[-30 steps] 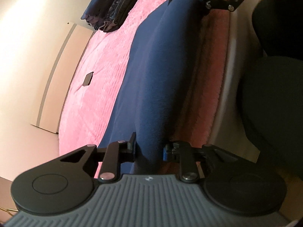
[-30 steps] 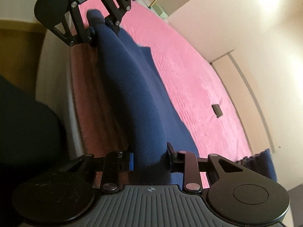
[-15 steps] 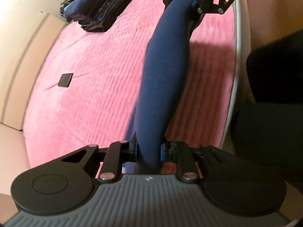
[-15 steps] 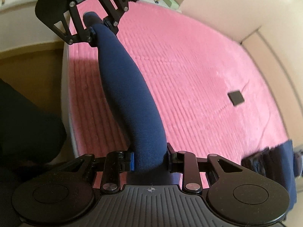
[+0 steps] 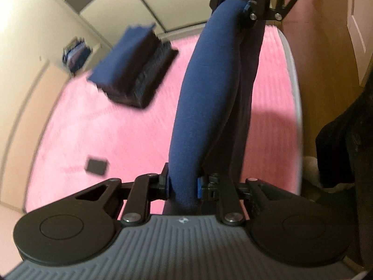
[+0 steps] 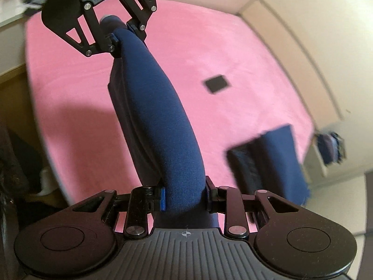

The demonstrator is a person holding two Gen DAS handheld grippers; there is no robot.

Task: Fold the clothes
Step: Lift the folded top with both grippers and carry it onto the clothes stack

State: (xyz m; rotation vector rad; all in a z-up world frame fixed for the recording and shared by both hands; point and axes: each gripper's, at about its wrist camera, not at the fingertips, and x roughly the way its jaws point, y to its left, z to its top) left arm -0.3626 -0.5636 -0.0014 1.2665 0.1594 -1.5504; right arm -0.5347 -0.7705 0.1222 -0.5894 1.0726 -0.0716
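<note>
A navy garment (image 5: 205, 107) hangs stretched between the two tools, lifted clear of the pink bed (image 5: 98, 135) beneath them. The left hand-held gripper (image 5: 181, 185) is clamped on one end of the fold, and the right hand-held gripper (image 6: 185, 197) is clamped on the other end, so each faces its partner along the cloth. The fabric looks doubled over already, with a darker layer hanging below the rounded top edge. Ahead and to the left of the left hand-held gripper sits a stack of folded dark clothes (image 5: 132, 65), so several pieces seem finished. A small black object (image 6: 216, 83) lies on the bed. This piece likely needs laying down and stacking.
</note>
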